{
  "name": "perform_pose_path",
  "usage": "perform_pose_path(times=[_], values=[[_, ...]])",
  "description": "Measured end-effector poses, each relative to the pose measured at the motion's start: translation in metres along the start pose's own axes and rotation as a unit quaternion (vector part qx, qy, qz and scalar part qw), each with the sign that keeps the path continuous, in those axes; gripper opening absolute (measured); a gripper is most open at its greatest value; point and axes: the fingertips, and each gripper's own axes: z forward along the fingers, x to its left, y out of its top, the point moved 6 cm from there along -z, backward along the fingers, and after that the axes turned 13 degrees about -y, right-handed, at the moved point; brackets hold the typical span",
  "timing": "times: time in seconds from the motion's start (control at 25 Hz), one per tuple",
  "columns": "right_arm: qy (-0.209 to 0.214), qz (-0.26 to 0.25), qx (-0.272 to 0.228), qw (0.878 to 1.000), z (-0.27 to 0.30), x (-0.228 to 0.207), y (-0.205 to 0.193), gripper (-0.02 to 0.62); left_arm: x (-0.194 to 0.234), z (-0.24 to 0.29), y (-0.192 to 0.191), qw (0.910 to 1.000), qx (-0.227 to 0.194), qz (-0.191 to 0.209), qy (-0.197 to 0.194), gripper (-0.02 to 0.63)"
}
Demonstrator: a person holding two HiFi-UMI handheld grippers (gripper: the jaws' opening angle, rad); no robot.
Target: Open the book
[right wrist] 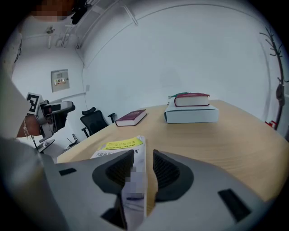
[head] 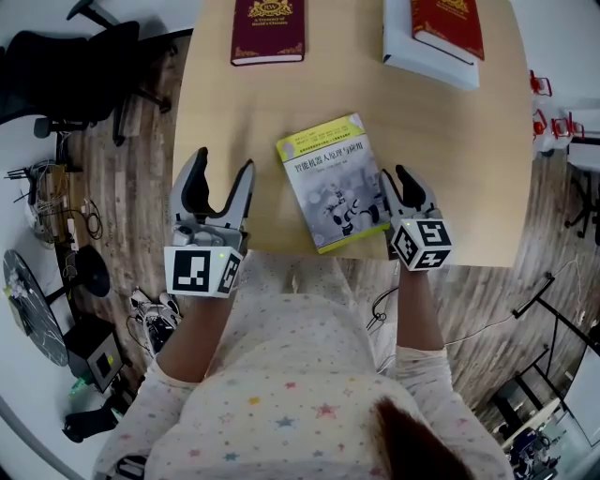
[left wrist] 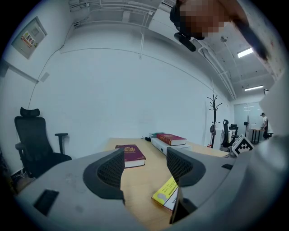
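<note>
A closed book (head: 330, 181) with a yellow-green and white cover lies flat on the wooden table (head: 469, 169), near its front edge. My left gripper (head: 223, 180) hovers just left of the book, open wide, with nothing between its fingers; in the left gripper view the book's corner (left wrist: 168, 194) shows past the right jaw. My right gripper (head: 397, 185) sits at the book's right edge. In the right gripper view the book (right wrist: 118, 145) runs under the left jaw. The jaws stand a narrow gap apart, astride that edge, with bare wood showing beside it.
A dark red book (head: 268, 31) lies at the table's far side. Another red book (head: 448, 25) rests on a thick white one (head: 424, 58) at the far right. A black office chair (head: 66, 66) stands left of the table. Cables and gear litter the floor.
</note>
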Motion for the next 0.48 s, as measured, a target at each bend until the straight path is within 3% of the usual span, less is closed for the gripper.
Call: perform_pose_path(times=[0.48], values=[[0.042,-0.002,0.091,0.995,0.019,-0.003,-0.029,0.144,-0.005,-0.001,-0.013,0.9998,0.019,-0.001,0.005,0.272]])
